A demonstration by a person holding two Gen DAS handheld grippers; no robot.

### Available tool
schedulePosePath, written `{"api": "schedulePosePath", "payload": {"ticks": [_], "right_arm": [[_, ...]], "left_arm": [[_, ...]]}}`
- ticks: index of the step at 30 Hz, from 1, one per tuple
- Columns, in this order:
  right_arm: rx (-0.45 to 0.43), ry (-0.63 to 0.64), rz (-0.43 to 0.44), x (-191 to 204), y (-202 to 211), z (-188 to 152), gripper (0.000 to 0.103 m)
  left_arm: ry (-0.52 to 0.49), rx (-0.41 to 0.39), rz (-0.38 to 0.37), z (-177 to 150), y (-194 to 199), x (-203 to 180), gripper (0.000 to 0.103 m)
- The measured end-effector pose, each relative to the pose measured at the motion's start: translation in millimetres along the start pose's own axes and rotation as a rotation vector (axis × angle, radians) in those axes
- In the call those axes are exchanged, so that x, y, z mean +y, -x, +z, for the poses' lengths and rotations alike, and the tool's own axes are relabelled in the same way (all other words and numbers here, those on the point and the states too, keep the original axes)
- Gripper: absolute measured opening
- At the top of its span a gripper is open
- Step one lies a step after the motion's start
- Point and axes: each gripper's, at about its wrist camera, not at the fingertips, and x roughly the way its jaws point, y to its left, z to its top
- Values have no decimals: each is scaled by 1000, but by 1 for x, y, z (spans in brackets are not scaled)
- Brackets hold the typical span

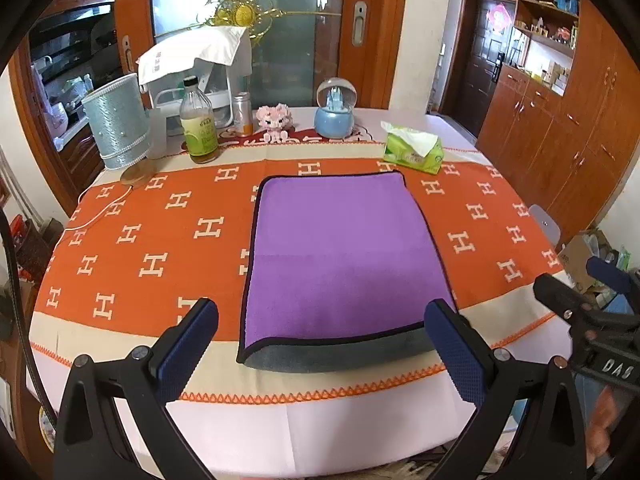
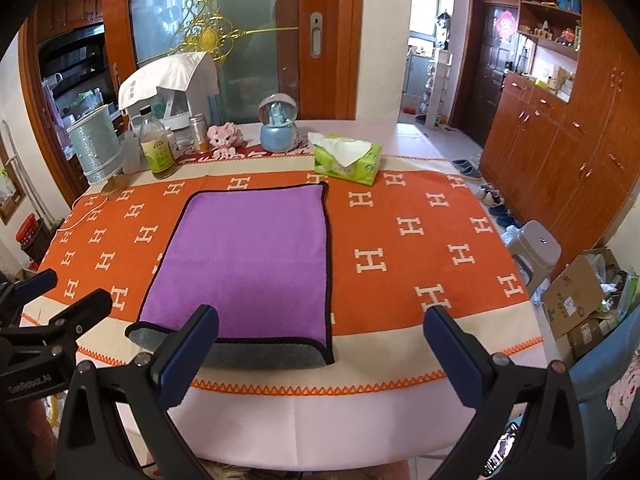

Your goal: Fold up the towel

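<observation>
A purple towel [image 1: 340, 256] with a black hem lies folded flat on the orange H-patterned cloth, a grey underlayer showing along its near edge. It also shows in the right wrist view [image 2: 248, 256]. My left gripper [image 1: 322, 344] is open and empty, just short of the towel's near edge. My right gripper [image 2: 322, 344] is open and empty, over the near right corner of the towel. Each gripper shows at the edge of the other's view.
At the table's far side stand a green tissue pack [image 1: 414, 152], a blue snow globe [image 1: 335, 108], a pink toy [image 1: 274, 118], a bottle [image 1: 198, 124] and a pale blue lamp [image 1: 118, 128]. Cabinets, a stool [image 2: 536, 248] and cardboard boxes [image 2: 580, 292] are on the right.
</observation>
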Motion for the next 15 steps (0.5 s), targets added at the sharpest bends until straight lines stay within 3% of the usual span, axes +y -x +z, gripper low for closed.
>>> {"api": "schedulePosePath", "payload": {"ticks": [7,15], "right_arm": [[43,21,21,-7,-38,-12,102],[51,58,46,-13,-67,-32,101]], "left_arm": [[10,-12,-4,-13,-27,17,102],[-42,30,-25,-26,-49,25,102]]}}
